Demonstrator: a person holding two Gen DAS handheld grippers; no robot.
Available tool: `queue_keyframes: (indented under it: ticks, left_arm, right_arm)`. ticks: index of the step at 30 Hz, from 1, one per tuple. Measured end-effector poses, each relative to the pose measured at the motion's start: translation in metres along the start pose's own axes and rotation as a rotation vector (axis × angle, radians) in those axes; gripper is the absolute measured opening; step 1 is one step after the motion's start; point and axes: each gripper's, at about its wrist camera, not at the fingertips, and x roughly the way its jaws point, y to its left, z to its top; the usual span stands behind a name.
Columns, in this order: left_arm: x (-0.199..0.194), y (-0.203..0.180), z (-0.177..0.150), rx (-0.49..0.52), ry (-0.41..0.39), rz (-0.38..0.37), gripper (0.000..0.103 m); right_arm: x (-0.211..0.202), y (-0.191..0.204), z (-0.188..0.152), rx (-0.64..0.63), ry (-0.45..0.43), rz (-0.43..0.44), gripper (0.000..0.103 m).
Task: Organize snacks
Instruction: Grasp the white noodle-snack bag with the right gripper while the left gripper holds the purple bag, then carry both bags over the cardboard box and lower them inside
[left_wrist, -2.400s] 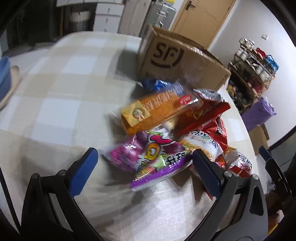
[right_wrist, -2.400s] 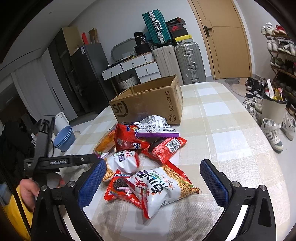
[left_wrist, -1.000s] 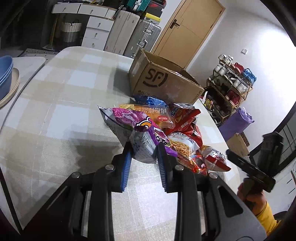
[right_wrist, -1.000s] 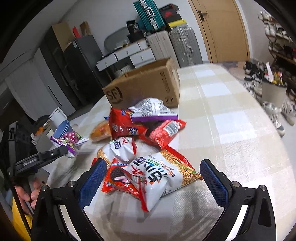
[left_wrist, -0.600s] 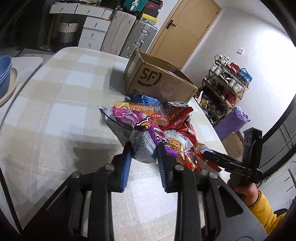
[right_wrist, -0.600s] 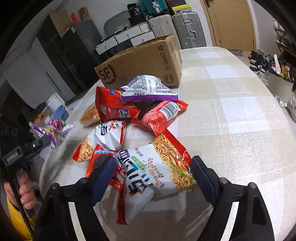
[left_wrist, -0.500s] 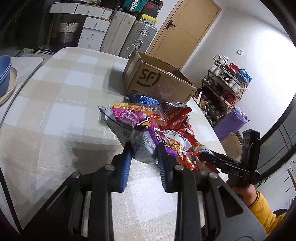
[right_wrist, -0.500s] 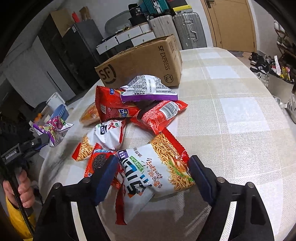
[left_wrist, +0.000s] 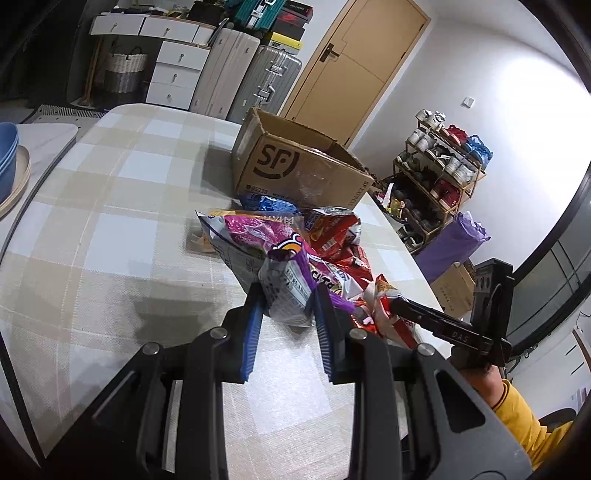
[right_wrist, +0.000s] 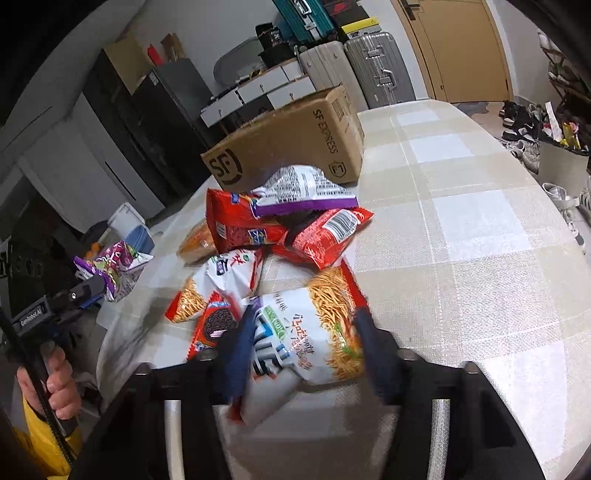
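Snack pile (right_wrist: 280, 236) on table (right_wrist: 461, 229), cardboard box (right_wrist: 295, 136) just behind it

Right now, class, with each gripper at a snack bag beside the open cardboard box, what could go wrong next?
1. The right gripper is closing on the big noodle bag, which overlaps the cookie packet; lifting may drag that packet along.
2. Squeezing could crush the noodles.
3. The left gripper pinches only one end of the purple bag, so it may swing or slip on the way to the cardboard box.
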Motion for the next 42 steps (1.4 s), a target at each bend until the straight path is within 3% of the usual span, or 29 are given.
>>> queue_keyframes:
  ticks: [9, 21, 34, 42]
  left_arm:
    - [-0.005, -0.009, -0.002, 0.017, -0.001, -0.004, 0.024]
    - [-0.008, -0.018, -0.001, 0.038, -0.007, -0.013, 0.024]
    - [-0.018, -0.037, 0.004, 0.09, -0.028, -0.02, 0.024]
    - [-0.032, -0.052, 0.024, 0.139, -0.068, -0.002, 0.024]
  right_arm:
    - [-0.005, 0.003, -0.003, -0.002, -0.008, 0.011, 0.049]
    - [-0.045, 0.017, 0.016, -0.008, -0.116, 0.065, 0.049]
    - [-0.079, 0.055, 0.042, -0.064, -0.172, 0.171, 0.049]
    - [-0.097, 0.062, 0.079, -0.003, -0.231, 0.283, 0.049]
